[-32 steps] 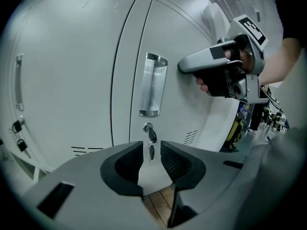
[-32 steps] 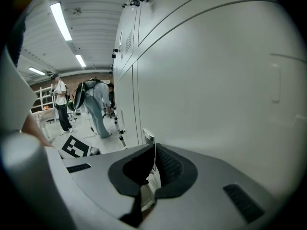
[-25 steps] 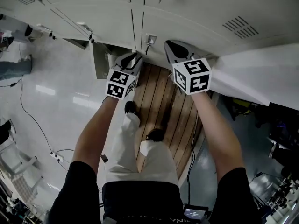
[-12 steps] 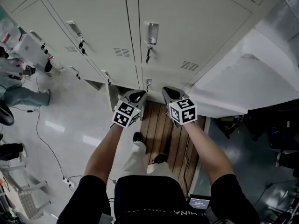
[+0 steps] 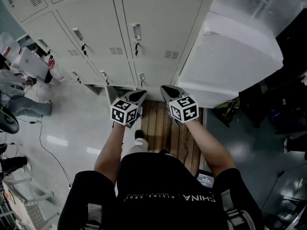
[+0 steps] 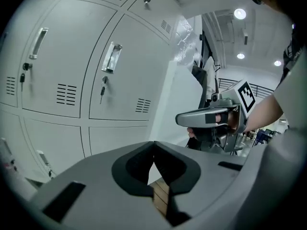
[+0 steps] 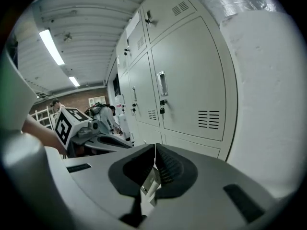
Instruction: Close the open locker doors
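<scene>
wooden slat platform (image 5: 156, 123) underfoot; big white block (image 5: 230, 66) beside it.

The lockers (image 5: 158, 28) look like painted sheet metal, off-white and smooth with a dull sheen. Their handles (image 5: 136, 32) are brighter bare metal. The floor (image 5: 67, 123) at the left is pale and glossy, catching lamp reflections. At centre lies a platform (image 5: 156, 123) of brown wooden slats. The white block (image 5: 230, 66) at right looks matt, with crinkled shiny sheeting (image 5: 254, 4) above it. The left tongs (image 6: 153, 145) and right tongs (image 7: 154, 150) have matt grey plastic shells and black ribbed pads (image 7: 169, 169).
</scene>
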A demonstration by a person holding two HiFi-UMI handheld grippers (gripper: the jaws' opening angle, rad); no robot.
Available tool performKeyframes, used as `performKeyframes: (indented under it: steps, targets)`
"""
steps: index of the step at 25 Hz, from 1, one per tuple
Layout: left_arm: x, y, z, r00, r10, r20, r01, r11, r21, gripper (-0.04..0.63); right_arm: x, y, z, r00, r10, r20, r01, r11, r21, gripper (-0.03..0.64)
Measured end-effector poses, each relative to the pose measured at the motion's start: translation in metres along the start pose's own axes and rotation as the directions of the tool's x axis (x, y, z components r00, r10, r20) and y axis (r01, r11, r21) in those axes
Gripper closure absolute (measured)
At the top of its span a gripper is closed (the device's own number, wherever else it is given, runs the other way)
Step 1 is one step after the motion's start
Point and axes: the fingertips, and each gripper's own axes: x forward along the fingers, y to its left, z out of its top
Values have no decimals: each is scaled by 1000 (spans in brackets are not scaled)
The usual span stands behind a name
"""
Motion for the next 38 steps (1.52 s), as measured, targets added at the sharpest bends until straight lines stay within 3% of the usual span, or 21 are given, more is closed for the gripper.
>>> performKeyframes:
  steps: [9,14,25,33,38]
  targets:
    - [-16,-77,-12,999,-20,-42,24,996,85,575,-71,10,-3,999,16,35,-16,1000,10,584]
    - [-35,-122,-43,997,-22,-74,27,997,78,575,-104,36,-20,999,35,29,-35,999,2,584]
    - [-82,-196,-88,990,-131,-58,138,983,120,575,-179,82,-63,995,-82,52,80,996,37,584]
    - [-187,-215,-134,992,-121,-41,125,986,106,574,-203,173,-93,987,-143,79,136,987,87,584]
    - [-251,-211,-169,997,-69,-35,72,994,82,574,-207,249,-133,990,-142,25,142,990,16,584]
